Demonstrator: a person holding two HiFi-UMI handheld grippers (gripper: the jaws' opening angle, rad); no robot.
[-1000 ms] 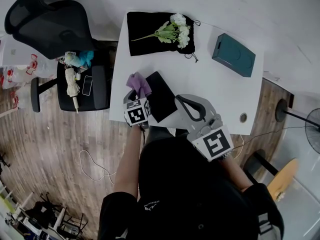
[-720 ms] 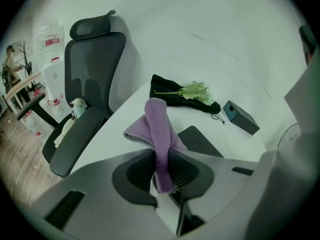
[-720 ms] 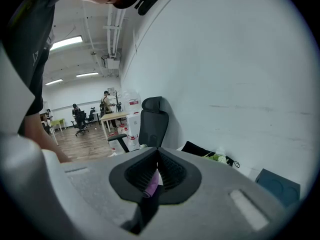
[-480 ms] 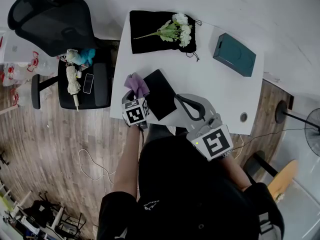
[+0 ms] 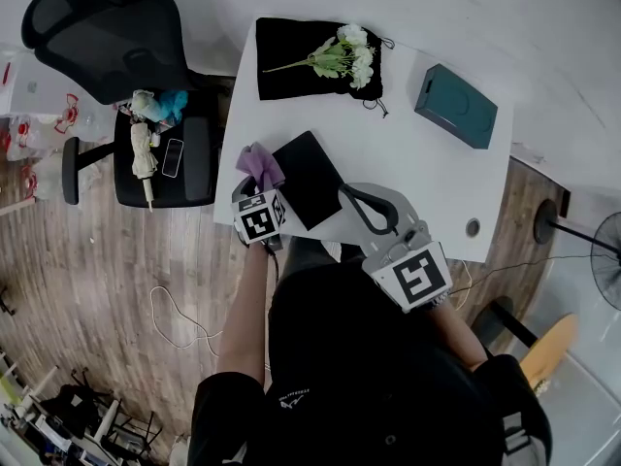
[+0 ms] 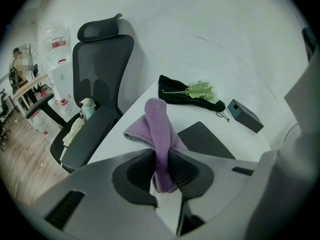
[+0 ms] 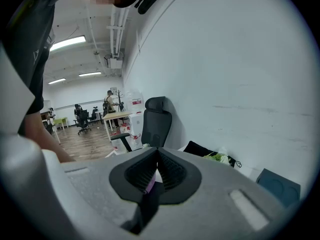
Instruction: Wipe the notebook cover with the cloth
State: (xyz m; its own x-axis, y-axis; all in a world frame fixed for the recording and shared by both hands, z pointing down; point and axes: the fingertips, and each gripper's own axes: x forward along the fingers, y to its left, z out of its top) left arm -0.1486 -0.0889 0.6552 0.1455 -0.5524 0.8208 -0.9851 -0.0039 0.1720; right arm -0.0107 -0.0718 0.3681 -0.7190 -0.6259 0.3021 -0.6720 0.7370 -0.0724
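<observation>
A black notebook (image 5: pixel 309 180) lies flat near the front left of the white table (image 5: pixel 417 173). My left gripper (image 5: pixel 261 191) is shut on a purple cloth (image 5: pixel 256 163), which hangs over the notebook's left edge. In the left gripper view the cloth (image 6: pixel 159 134) stands folded between the jaws of the left gripper (image 6: pixel 161 158), with the notebook (image 6: pixel 206 140) just behind it to the right. My right gripper (image 5: pixel 351 198) hovers at the notebook's right corner, jaws together and holding nothing. The right gripper view shows that gripper (image 7: pixel 157 158) shut.
At the back of the table, white flowers (image 5: pixel 342 56) lie on a black pouch (image 5: pixel 291 71), and a teal box (image 5: pixel 454 106) sits at the back right. An office chair (image 5: pixel 112 32) and a seat with small items (image 5: pixel 160 158) stand left of the table.
The left gripper and the cloth have shifted slightly left, towards the notebook's left edge. The right gripper has stayed in place.
</observation>
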